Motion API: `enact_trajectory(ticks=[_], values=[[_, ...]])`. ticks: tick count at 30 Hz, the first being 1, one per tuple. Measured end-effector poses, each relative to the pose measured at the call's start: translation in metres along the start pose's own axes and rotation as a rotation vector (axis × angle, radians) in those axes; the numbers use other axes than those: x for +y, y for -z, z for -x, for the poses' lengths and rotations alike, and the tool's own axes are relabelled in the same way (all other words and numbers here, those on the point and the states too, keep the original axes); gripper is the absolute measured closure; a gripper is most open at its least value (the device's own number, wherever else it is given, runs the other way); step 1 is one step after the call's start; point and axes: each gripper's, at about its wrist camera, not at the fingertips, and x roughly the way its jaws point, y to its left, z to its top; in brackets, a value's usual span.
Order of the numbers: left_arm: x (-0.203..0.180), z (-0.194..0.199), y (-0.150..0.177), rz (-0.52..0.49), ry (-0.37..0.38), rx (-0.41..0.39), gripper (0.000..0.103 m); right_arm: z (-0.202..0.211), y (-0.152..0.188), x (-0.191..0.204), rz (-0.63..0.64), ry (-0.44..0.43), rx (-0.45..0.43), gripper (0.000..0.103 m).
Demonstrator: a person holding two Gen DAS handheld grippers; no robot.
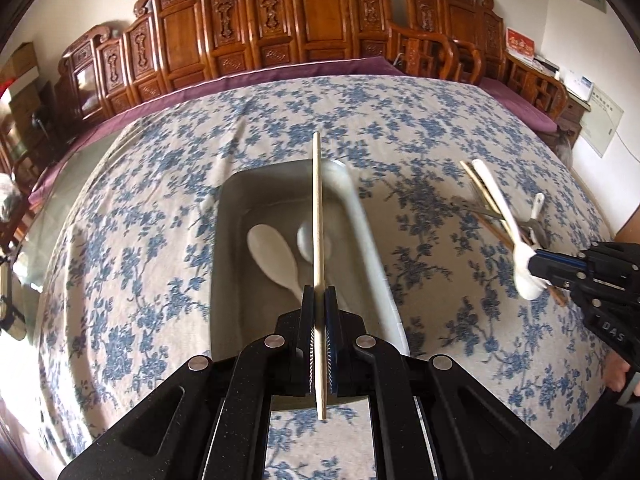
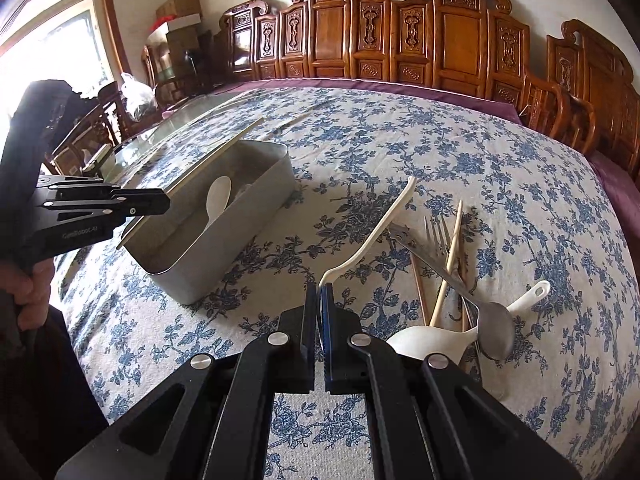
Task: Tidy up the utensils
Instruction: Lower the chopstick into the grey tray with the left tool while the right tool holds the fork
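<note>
The grey rectangular bin [image 1: 362, 216] sits on the blue-flowered tablecloth [image 1: 160, 200], and inside it lie two white spoons: one with its bowl [image 1: 272, 256] toward the bin's near left, and a second one [image 1: 306, 240] beside it, half covered by what hangs above. From the right wrist view only one spoon [image 2: 218, 198] shows in the bin [image 2: 224, 256]; the rest of the floor is hidden by the near wall.

The left gripper [image 1: 320, 294] is clenched on a single pale chopstick [image 1: 317, 208], which runs straight out over the bin's open top, its far tip past the back rim. In the right wrist view the same chopstick [image 2: 216, 156] slants across the bin's far edge, held by the left gripper [image 2: 160, 202], with a person's hand [image 2: 30, 286] partly cut off at the frame's edge.

The right gripper [image 2: 319, 290] is closed tight on a cream plastic spoon [image 2: 376, 232], gripped at the bowl end, the handle pointing away. Whether the bowl is pinched flat I cannot make out; the pads cover it.

Just right of it lies the loose pile: a metal spoon [image 2: 496, 332], a fork [image 2: 434, 232], a white ladle-type spoon [image 2: 432, 340], a wooden chopstick [image 2: 450, 264] and a darker one [image 2: 420, 296], overlapping so their lower ends are hard to separate.
</note>
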Motion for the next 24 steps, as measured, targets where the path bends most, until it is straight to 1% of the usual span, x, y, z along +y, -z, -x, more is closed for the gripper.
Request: enact_trajectory(ticks=[5, 13, 18, 24], values=[[0.018, -0.012, 0.004, 0.032, -0.026, 0.026, 0.099, -0.004, 0.0, 0.003, 0.007, 0.007, 0.009, 0.1], [0.032, -0.037, 0.009, 0.06, -0.04, 0.074, 0.099, -0.01, 0.001, 0.005, 0.014, 0.005, 0.022, 0.1], [0.038, -0.042, 0.011, 0.089, -0.027, 0.075, 0.098, -0.011, -0.001, 0.009, 0.013, -0.006, 0.024, 0.1], [0.042, -0.033, 0.012, 0.11, 0.0, 0.044, 0.097, -0.004, -0.006, 0.023, 0.03, -0.028, 0.007, 0.1]])
